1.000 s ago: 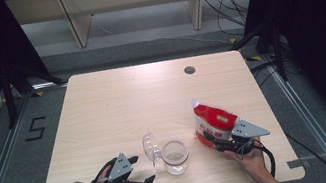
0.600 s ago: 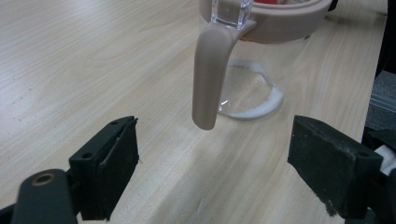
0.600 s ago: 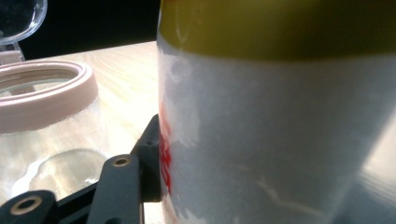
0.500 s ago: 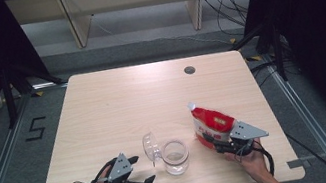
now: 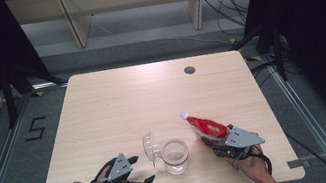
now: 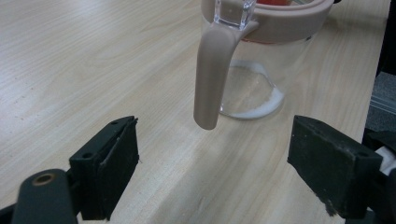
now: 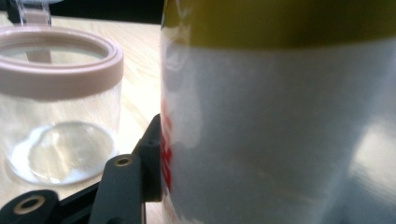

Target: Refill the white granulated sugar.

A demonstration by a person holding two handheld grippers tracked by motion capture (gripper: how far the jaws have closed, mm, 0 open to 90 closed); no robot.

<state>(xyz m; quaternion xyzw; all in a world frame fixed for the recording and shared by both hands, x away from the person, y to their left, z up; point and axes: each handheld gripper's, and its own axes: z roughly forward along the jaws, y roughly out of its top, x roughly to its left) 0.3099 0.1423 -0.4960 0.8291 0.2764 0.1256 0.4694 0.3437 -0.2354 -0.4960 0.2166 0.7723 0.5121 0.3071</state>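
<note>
Now, bottle: red bottle lower right of the high view, clamped in the right hand-held gripper, tilted, cap toward the jar.
Left hand-held gripper: lower left, jaws wide apart, empty, near the jar's handle.
Jar: lid swung open, standing at bottom centre on the surface.
Risk: a smooth bottle may slip or twist in the jaws.
Risk: the unheld jar may slide or tip if the bottle knocks its rim.
Risk: a pour missing the mouth would spill.

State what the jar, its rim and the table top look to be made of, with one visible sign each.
Jar: clear glass or hard plastic; the table shows through its wall and base.
Rim: matte beige-pink, likely soft plastic or silicone; smooth, no shine.
Table top: pale wood-look board, probably laminate; printed grain lines, even sheen.
</note>
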